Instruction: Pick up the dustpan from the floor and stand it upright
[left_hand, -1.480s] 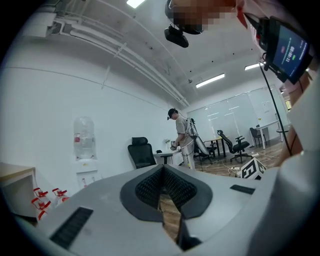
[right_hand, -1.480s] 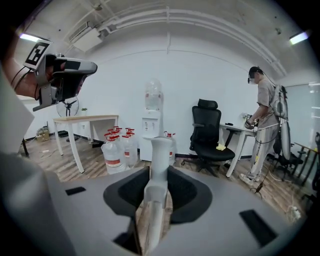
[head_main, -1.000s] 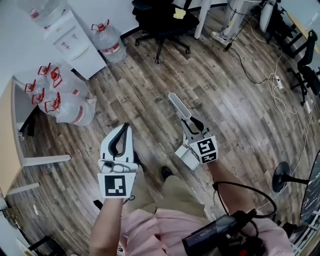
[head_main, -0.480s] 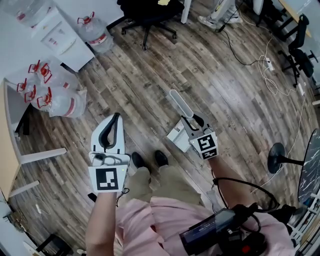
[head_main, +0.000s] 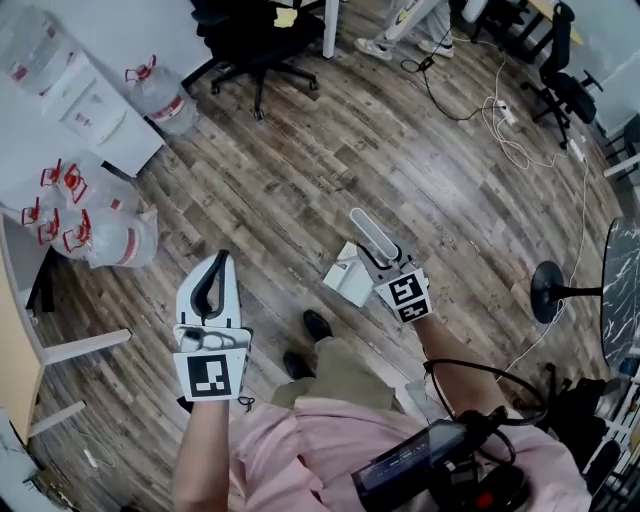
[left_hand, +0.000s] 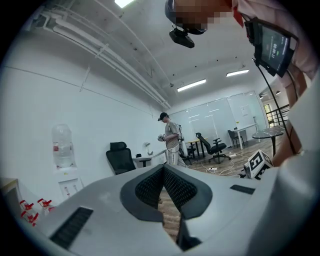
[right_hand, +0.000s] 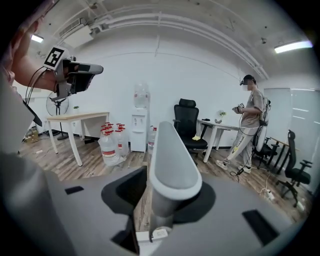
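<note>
The dustpan is white and grey. Its long handle (head_main: 367, 231) sticks up and away from me between the jaws of my right gripper (head_main: 386, 256), which is shut on it. The pan (head_main: 346, 276) hangs just left of that gripper, above the wood floor. In the right gripper view the handle (right_hand: 171, 165) rises straight up between the jaws, and a white part of the pan (right_hand: 150, 236) shows at the bottom. My left gripper (head_main: 218, 264) is held out at the left, shut with nothing in it, its black pads (left_hand: 162, 187) meeting at the tips.
Water bottles (head_main: 92, 226) and a water dispenser (head_main: 82, 108) stand at the far left. A black office chair (head_main: 250, 30) is at the top, loose cables (head_main: 505, 125) at the upper right, a fan base (head_main: 553, 300) at the right. Another person (right_hand: 248, 125) stands by the desks.
The head view has swung, so the room sits differently in frame. The dustpan stays held in my right gripper, with the pan now showing left of it. My feet have shifted.
</note>
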